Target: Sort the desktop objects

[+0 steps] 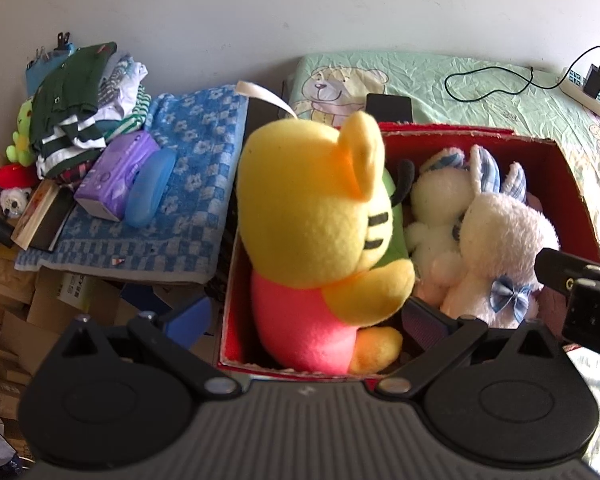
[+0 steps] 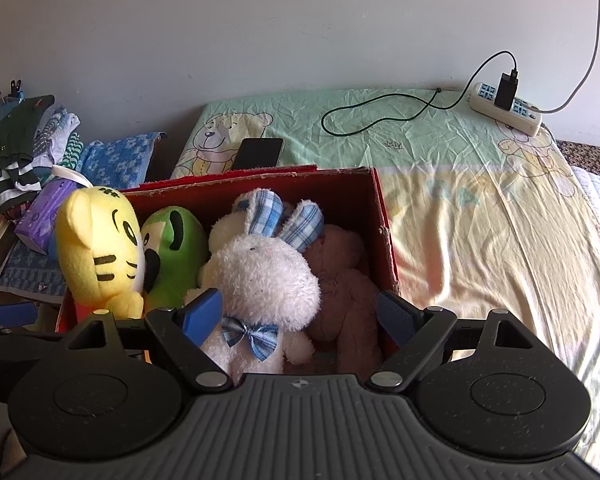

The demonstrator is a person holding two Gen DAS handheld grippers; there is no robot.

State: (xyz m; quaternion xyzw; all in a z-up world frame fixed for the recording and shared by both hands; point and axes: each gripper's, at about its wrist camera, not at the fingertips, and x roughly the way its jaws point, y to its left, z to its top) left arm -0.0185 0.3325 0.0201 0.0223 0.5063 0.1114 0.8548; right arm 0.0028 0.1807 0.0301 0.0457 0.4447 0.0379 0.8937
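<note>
A red cardboard box (image 1: 560, 172) (image 2: 364, 196) holds several plush toys. A yellow tiger toy in pink trousers (image 1: 316, 232) (image 2: 100, 248) sits upright at the box's left end. Beside it are a green plush (image 2: 176, 248), a white rabbit with blue checked ears and bow (image 1: 500, 248) (image 2: 260, 276), another white plush (image 1: 436, 204) and a pink plush (image 2: 340, 280). My left gripper (image 1: 306, 320) is open with its fingers on either side of the tiger's lower body, not pressing it. My right gripper (image 2: 300, 314) is open around the white rabbit.
A bed sheet with bear prints (image 2: 460, 184) carries a black phone (image 2: 258, 153), a black cable (image 2: 380, 116) and a power strip (image 2: 508, 108). Left of the box are a blue checked towel (image 1: 188, 184), a purple pack (image 1: 116, 176), folded clothes (image 1: 80, 108), books and cardboard boxes.
</note>
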